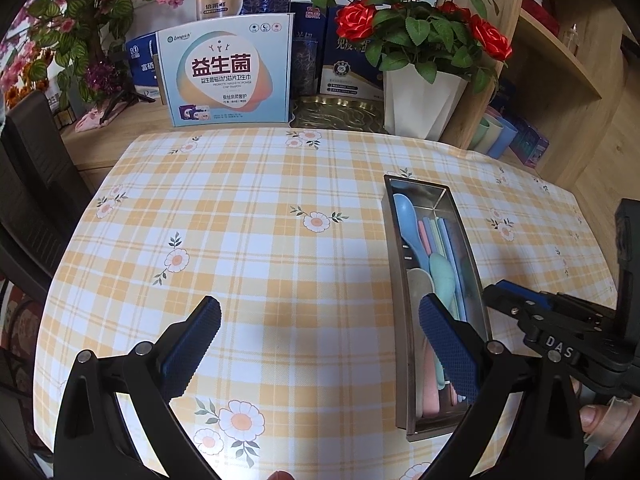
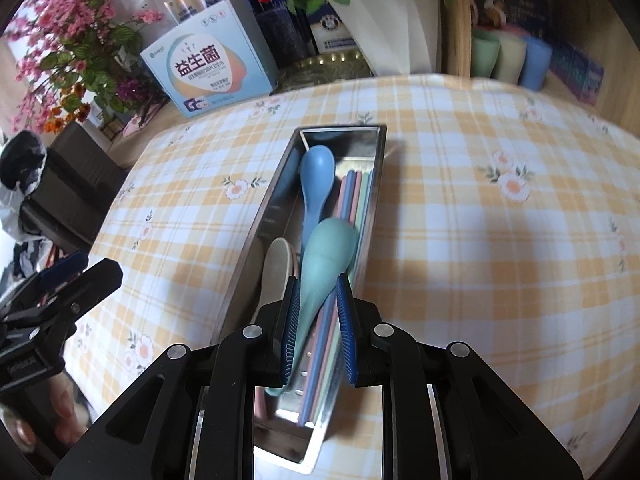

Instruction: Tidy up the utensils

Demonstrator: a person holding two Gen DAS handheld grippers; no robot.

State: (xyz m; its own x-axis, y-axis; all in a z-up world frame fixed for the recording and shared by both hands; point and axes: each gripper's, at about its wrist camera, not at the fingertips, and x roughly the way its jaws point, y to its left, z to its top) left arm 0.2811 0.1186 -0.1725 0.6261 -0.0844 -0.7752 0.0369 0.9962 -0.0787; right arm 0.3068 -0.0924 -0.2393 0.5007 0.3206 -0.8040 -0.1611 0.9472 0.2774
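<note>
Right gripper (image 2: 317, 286) is clamped on the teal spoon (image 2: 326, 256) over the steel tray (image 2: 256, 236); blue spoon (image 2: 316, 176) and chopsticks (image 2: 354, 196) lie inside; left gripper (image 1: 320, 316) hangs with fingers wide apart above the tablecloth (image 1: 260, 240).

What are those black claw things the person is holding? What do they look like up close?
Each is a black plastic frame with silver rivets. The left gripper and right gripper have jaws lined with blue, finely textured pads. White lettering "DAS" marks the right one's side.
</note>
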